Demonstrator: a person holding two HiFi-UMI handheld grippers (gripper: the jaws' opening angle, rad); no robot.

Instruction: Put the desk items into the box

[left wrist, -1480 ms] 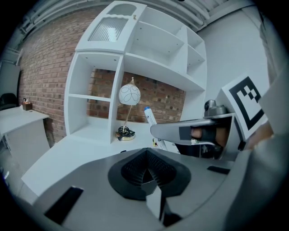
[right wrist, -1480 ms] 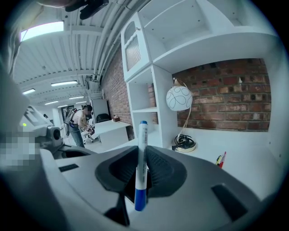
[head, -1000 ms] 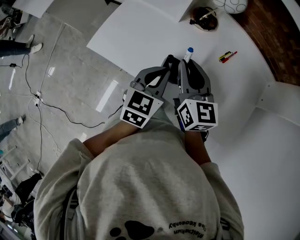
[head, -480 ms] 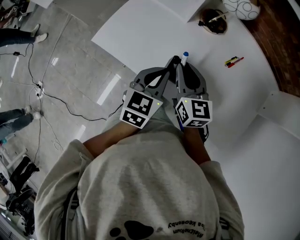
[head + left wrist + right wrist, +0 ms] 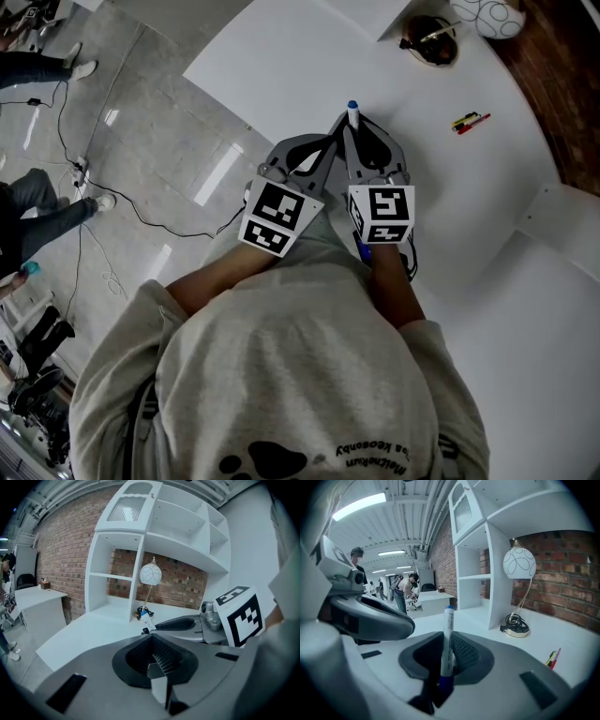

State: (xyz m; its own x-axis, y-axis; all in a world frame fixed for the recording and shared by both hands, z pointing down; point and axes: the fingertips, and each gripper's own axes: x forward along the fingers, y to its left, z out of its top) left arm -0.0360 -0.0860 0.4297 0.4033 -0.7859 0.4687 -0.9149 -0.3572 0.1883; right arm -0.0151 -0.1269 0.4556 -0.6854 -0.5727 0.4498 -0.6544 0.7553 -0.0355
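Close in, pinched by the right gripper [image 5: 446,660]: blue-capped marker [image 5: 448,634], long axis running forward along the jaws. Just beside, left gripper [image 5: 159,667] pressed together on nothing. Farther right, loose pens [image 5: 469,121] on the desk [image 5: 309,66]; box nowhere visible.

Clearance record, desk top: room lying ahead and left, obstacles standing far and right.

Bare white desk [image 5: 281,66] is lying open ahead of both grippers and out to its left edge. The left gripper [image 5: 334,129] and right gripper [image 5: 356,131] are crowding side by side, fingers nearly touching, leaving no passage between. A marker [image 5: 352,114] is sticking out past the right gripper's fingers, lengthening its reach. Small pens [image 5: 469,122] are lying well apart to the right. Lamp base [image 5: 428,42], globe lamp [image 5: 519,563] and shelf upright [image 5: 499,564] are closing off the far side.
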